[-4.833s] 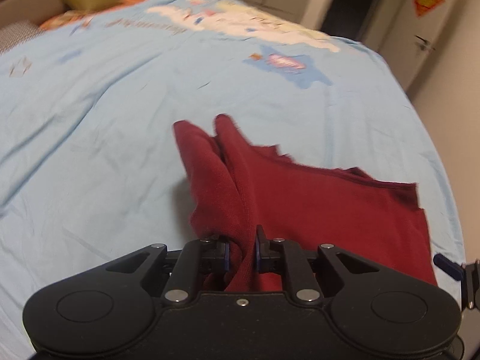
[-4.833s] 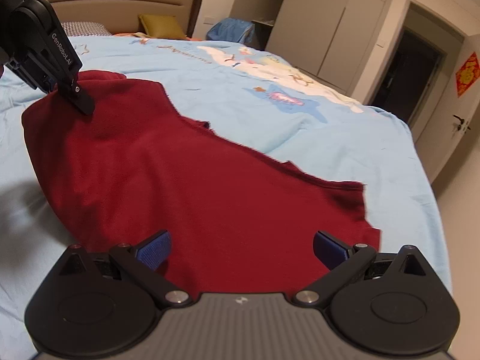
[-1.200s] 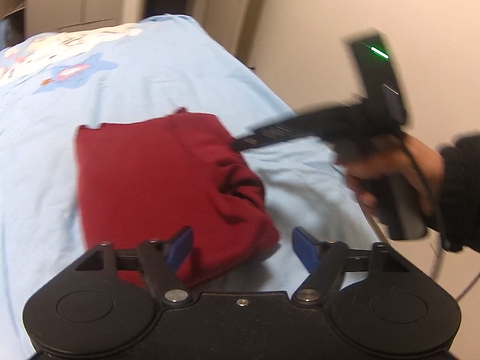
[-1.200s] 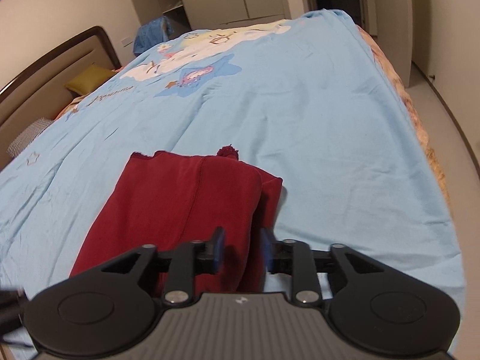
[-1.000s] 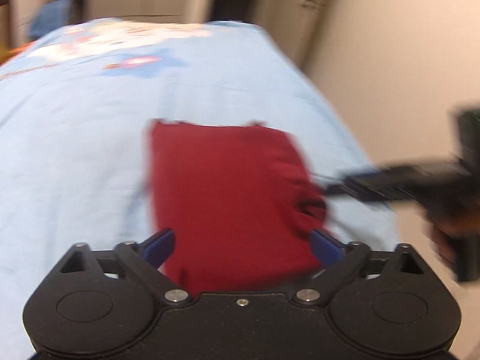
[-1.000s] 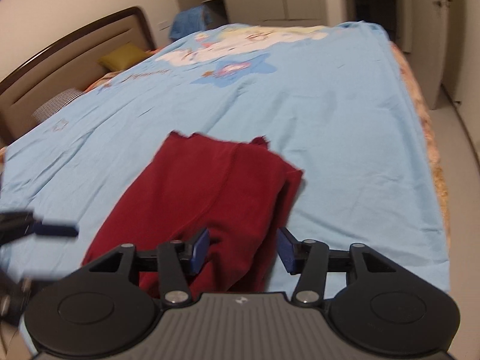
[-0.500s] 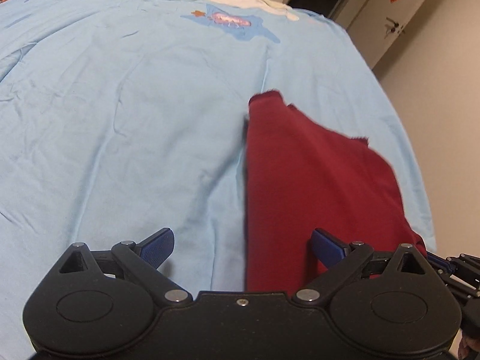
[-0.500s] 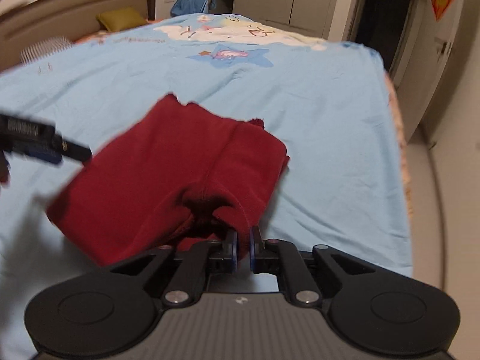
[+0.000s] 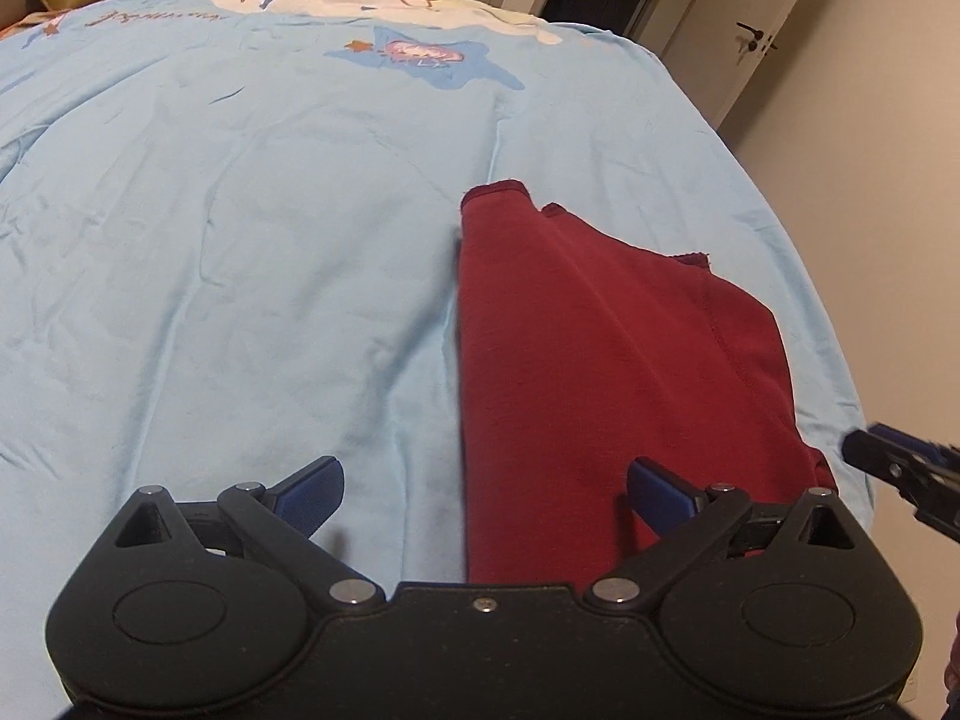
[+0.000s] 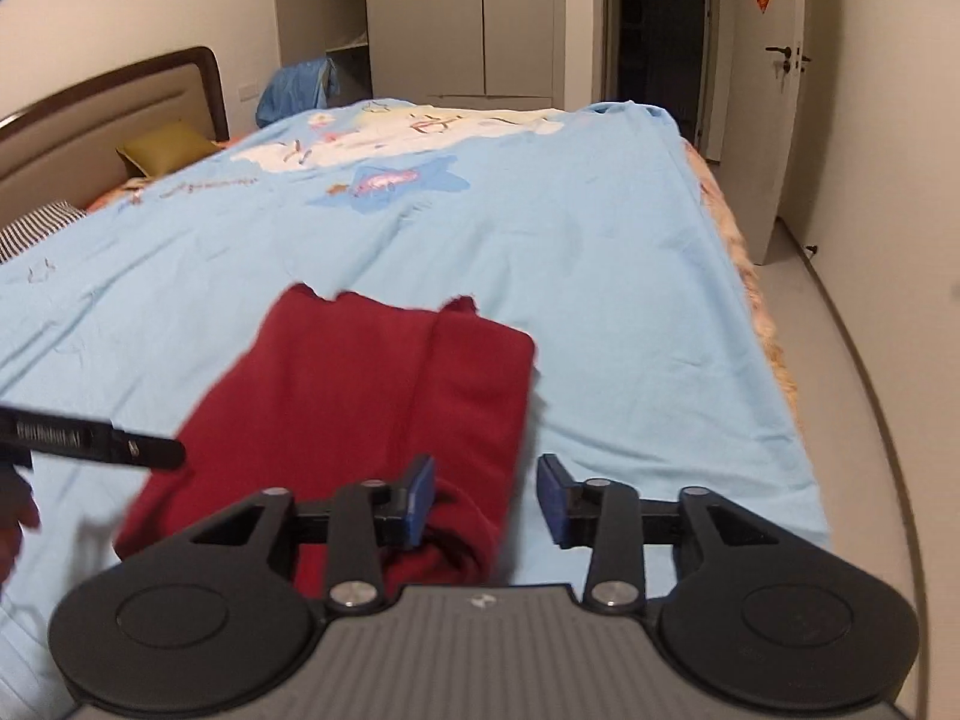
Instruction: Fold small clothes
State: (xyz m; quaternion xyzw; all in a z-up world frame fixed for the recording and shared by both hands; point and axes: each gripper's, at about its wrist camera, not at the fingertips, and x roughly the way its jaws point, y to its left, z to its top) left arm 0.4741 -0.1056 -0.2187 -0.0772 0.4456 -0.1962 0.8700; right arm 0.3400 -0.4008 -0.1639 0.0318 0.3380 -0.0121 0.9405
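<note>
A dark red garment (image 9: 600, 360) lies folded on the light blue bedsheet (image 9: 240, 240), near the bed's right edge. My left gripper (image 9: 483, 489) is open and empty, just above the garment's near left edge. My right gripper (image 10: 485, 501) is open; the garment's (image 10: 372, 396) near right corner lies bunched between its fingers, not clamped. The right gripper's fingers (image 9: 888, 462) show at the right edge of the left wrist view. The left gripper's finger (image 10: 96, 438) reaches in at the left of the right wrist view.
The bed's right edge (image 10: 762, 312) drops to the floor close to the garment. A headboard (image 10: 108, 114), a yellow pillow (image 10: 165, 147) and a blue bundle (image 10: 297, 90) are at the far end. Wardrobes (image 10: 480, 18) and a door (image 10: 780, 90) stand beyond.
My right gripper was shut on the garment's near corner half a second ago and has opened, letting it go. The left gripper stays open and has shifted a little.
</note>
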